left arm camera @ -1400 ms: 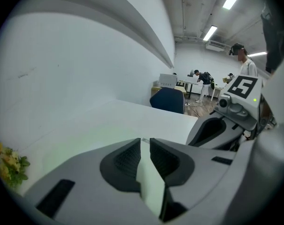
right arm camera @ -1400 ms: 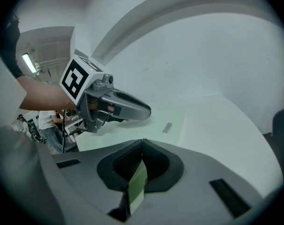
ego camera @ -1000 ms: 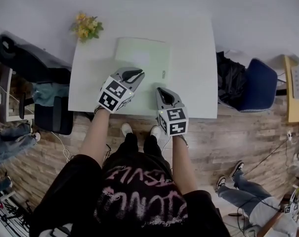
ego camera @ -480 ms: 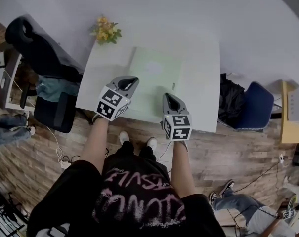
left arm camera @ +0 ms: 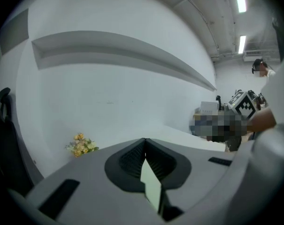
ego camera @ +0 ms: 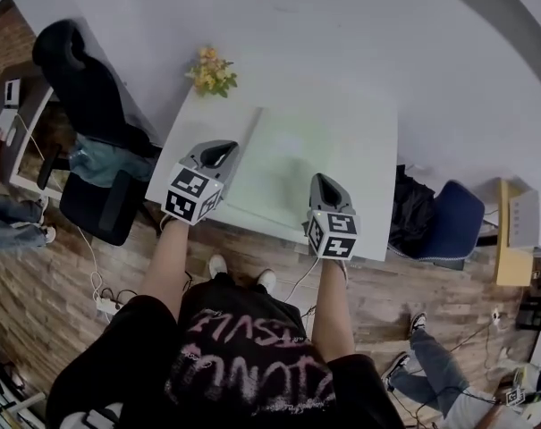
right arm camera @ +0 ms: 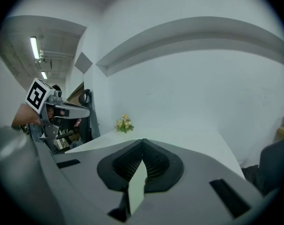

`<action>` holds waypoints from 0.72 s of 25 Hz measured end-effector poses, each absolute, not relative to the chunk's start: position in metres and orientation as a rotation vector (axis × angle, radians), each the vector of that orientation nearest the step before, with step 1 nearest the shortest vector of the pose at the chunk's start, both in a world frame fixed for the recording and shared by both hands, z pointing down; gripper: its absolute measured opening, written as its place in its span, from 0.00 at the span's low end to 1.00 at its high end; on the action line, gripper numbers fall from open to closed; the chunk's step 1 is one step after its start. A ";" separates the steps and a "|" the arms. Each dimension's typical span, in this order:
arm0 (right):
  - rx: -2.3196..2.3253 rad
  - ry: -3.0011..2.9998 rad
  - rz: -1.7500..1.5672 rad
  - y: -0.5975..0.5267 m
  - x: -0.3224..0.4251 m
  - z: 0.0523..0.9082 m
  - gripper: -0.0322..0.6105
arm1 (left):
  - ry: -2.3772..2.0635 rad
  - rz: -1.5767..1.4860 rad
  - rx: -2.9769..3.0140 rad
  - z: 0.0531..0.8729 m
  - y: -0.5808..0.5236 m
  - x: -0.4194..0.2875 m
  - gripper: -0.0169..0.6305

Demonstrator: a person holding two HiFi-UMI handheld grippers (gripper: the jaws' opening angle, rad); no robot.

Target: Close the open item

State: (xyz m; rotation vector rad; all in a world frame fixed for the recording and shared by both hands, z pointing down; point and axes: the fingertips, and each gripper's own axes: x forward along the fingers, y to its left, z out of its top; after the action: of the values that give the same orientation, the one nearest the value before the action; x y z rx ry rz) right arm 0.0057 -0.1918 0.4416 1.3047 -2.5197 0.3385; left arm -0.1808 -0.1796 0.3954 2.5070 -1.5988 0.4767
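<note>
A large pale green folder (ego camera: 297, 164) lies on the white table (ego camera: 373, 164), and its near edge looks raised off the top. My left gripper (ego camera: 218, 153) is at the folder's near left edge, my right gripper (ego camera: 324, 184) at its near right. In the left gripper view the jaws (left arm camera: 145, 143) are shut on a thin pale green sheet edge (left arm camera: 152, 184). The right gripper view shows the same: the jaws (right arm camera: 142, 143) are pinched on a pale green edge (right arm camera: 138, 187). What lies under the raised cover is hidden.
A small bunch of yellow flowers (ego camera: 212, 71) stands at the table's far left corner. A black office chair (ego camera: 82, 83) is left of the table; a black bag (ego camera: 413, 211) and a blue chair (ego camera: 453, 222) are to its right. A wall backs the table.
Both grippers have risen, and the folder's near edge has come up with them. The left gripper has also drifted toward the folder's left edge. The head view has shifted.
</note>
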 end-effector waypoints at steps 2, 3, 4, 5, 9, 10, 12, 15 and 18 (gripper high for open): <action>1.318 -2.526 0.311 -0.194 0.004 0.432 0.07 | -1.638 0.413 2.479 0.385 -0.179 -0.190 0.03; 1.323 -2.527 0.297 -0.196 0.003 0.428 0.07 | -1.657 0.388 2.462 0.380 -0.179 -0.195 0.03; 1.328 -2.528 0.283 -0.197 0.001 0.424 0.07 | -1.675 0.371 2.449 0.376 -0.179 -0.200 0.03; 1.331 -2.531 0.273 -0.198 0.000 0.420 0.07 | -1.691 0.363 2.441 0.373 -0.178 -0.204 0.03; 1.348 -2.547 0.239 -0.200 -0.002 0.406 0.07 | -1.730 0.361 2.443 0.363 -0.174 -0.216 0.03; 1.354 -2.551 0.232 -0.200 -0.001 0.402 0.07 | -1.737 0.359 2.444 0.361 -0.172 -0.218 0.03; 1.370 -2.564 0.222 -0.200 0.000 0.395 0.07 | -1.757 0.352 2.442 0.355 -0.170 -0.222 0.03; 1.395 -2.576 0.203 -0.203 0.000 0.386 0.07 | -1.791 0.329 2.440 0.347 -0.169 -0.230 0.03; 1.416 -2.576 0.178 -0.207 0.003 0.379 0.06 | -1.817 0.313 2.450 0.339 -0.169 -0.234 0.03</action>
State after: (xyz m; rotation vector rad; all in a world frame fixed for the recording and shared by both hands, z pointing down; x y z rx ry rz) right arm 0.0026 -0.2067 0.3786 1.4156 -2.5764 0.1785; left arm -0.2336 -0.1692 0.3388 2.4497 -1.8168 0.3132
